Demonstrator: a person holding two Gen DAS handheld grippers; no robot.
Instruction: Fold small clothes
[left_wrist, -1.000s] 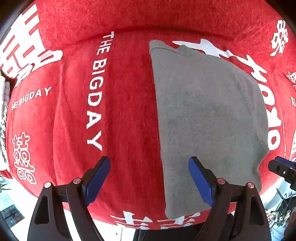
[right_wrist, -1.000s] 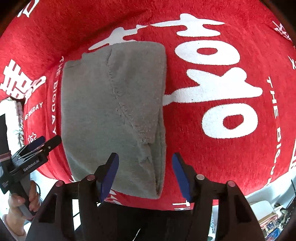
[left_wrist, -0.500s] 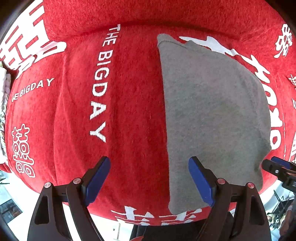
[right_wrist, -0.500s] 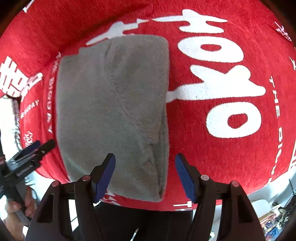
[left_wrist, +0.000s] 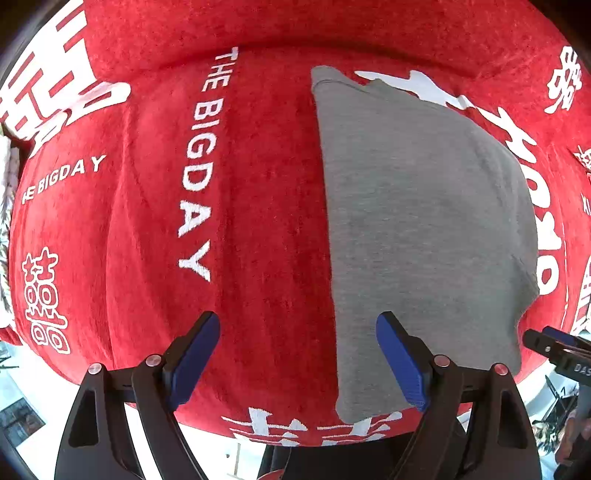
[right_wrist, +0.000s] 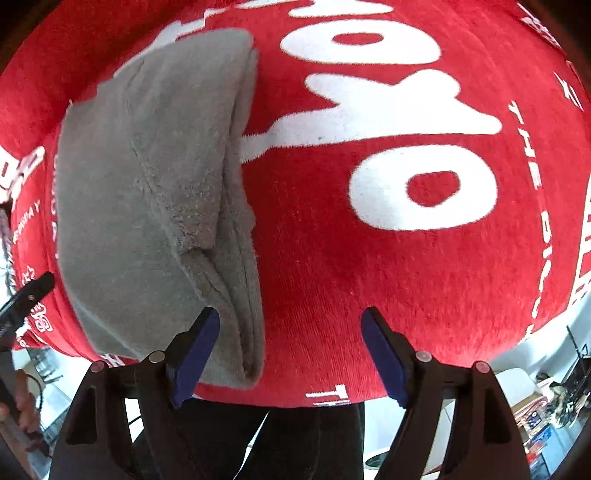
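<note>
A grey garment lies folded in a long rectangle on the red cloth. In the right wrist view the garment shows stacked layers along its right edge. My left gripper is open and empty, its right finger over the garment's near left edge. My right gripper is open and empty, low over the cloth, its left finger over the garment's near right corner. The right gripper's tip shows at the left wrist view's right edge; the left gripper's tip shows at the right wrist view's left edge.
The red cloth carries white letters and characters and covers a raised surface whose near edge drops off just in front of me. Clutter stands on the floor at the lower right.
My right gripper has dropped lower and shifted right along the garment's near right edge, with its jaws a little wider. My left gripper has barely moved.
</note>
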